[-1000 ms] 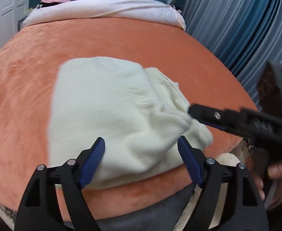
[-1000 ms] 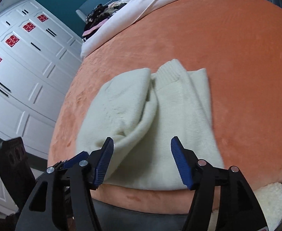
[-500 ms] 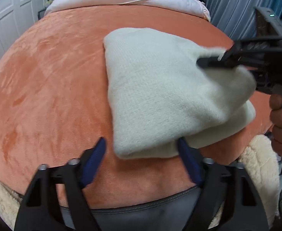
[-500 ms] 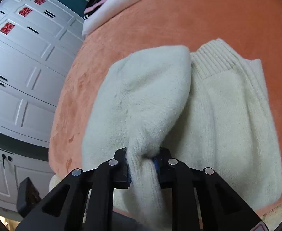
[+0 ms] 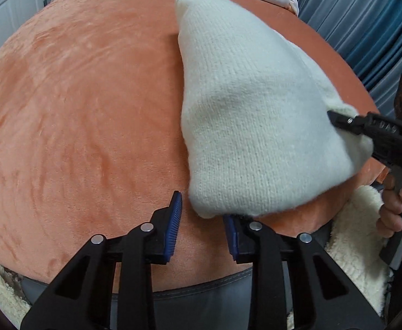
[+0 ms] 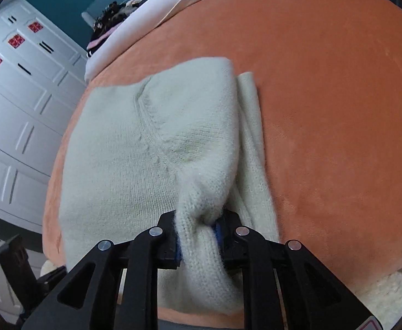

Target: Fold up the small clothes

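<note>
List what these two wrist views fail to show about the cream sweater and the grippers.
- Left wrist view: the left gripper has been closing; the sweater corner hides its right pad, so any grip is unclear.
- Right wrist view: knit bunched in the right gripper covers its pads.
- Both views: the folded-under layers are hidden.

Bedroom: bed (image 6: 324, 82), white wardrobe (image 6: 22, 104)

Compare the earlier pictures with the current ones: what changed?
The right tool closed on the cream knitted sweater, bunching a fold. The left tool has been closing at the sweater's near corner, not visibly gripping. The orange plush cover stayed put.
</note>
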`<action>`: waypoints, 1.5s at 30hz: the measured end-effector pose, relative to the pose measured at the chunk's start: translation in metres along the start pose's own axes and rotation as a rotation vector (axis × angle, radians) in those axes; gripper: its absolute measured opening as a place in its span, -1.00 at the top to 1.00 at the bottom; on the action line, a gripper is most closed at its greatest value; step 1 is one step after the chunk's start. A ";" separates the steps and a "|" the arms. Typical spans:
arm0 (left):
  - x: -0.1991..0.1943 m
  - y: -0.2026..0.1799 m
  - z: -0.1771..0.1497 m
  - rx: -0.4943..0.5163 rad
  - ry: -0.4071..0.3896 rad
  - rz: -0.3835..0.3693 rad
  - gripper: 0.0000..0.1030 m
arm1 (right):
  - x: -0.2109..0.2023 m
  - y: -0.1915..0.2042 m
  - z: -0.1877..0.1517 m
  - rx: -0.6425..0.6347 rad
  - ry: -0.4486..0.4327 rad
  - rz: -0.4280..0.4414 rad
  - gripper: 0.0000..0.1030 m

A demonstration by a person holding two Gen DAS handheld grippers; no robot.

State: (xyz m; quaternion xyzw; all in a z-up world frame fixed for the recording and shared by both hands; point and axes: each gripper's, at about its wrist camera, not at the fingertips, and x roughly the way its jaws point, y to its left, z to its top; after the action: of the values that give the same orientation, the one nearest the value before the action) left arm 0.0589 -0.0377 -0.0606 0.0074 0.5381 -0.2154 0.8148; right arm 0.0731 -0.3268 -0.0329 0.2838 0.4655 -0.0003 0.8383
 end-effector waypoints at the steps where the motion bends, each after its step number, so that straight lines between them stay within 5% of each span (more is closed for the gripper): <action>1: -0.001 -0.001 0.000 0.004 -0.001 0.005 0.43 | -0.001 0.002 0.001 0.011 0.002 0.000 0.70; 6: -0.024 -0.006 -0.002 0.004 -0.032 0.001 0.30 | -0.018 0.009 0.005 0.006 -0.007 -0.015 0.51; 8: -0.041 -0.002 -0.004 -0.004 -0.066 -0.019 0.01 | -0.037 0.008 0.003 0.005 -0.048 -0.047 0.37; 10: -0.060 0.002 -0.005 -0.014 -0.110 -0.068 -0.09 | -0.057 0.016 0.005 -0.025 -0.114 -0.077 0.36; 13: -0.087 0.004 0.002 -0.025 -0.185 -0.072 -0.16 | -0.076 0.038 0.019 -0.082 -0.148 -0.011 0.46; 18: -0.097 0.012 0.024 -0.073 -0.222 0.038 -0.18 | -0.044 0.120 0.032 -0.276 -0.069 0.075 0.57; 22: -0.100 0.035 0.024 -0.158 -0.203 0.066 -0.19 | 0.037 0.149 -0.008 -0.433 0.158 0.011 0.59; 26: -0.104 0.045 0.022 -0.169 -0.196 0.065 -0.21 | 0.026 0.139 -0.005 -0.343 0.140 0.074 0.66; 29: -0.105 0.034 0.030 -0.131 -0.218 0.050 -0.29 | -0.028 0.117 0.013 -0.285 -0.020 0.040 0.65; 31: -0.101 0.025 0.040 -0.110 -0.231 0.038 -0.33 | -0.053 0.086 0.020 -0.224 -0.075 -0.034 0.34; 33: -0.093 0.012 0.049 -0.096 -0.228 0.009 -0.34 | -0.057 0.055 0.023 -0.140 -0.067 -0.090 0.01; 37: -0.065 -0.017 0.059 -0.046 -0.178 -0.018 -0.37 | -0.030 0.018 0.005 -0.042 0.060 -0.041 0.00; 38: -0.057 -0.024 0.059 -0.031 -0.158 -0.016 -0.37 | -0.020 0.016 -0.001 -0.045 0.082 -0.034 0.07; 39: -0.050 -0.029 0.059 -0.017 -0.140 -0.008 -0.37 | -0.012 0.017 -0.006 -0.056 0.089 -0.046 0.56; 40: -0.044 -0.033 0.059 -0.004 -0.124 0.004 -0.36 | -0.011 0.019 -0.007 -0.062 0.087 -0.052 0.73; 45: -0.028 -0.042 0.053 0.032 -0.090 0.044 -0.39 | -0.062 0.033 0.006 -0.111 -0.090 -0.007 0.77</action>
State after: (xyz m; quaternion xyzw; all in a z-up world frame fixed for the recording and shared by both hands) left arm 0.0811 -0.0787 -0.0040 0.0225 0.4970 -0.2062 0.8426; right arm 0.0515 -0.3181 0.0332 0.2348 0.4274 0.0100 0.8730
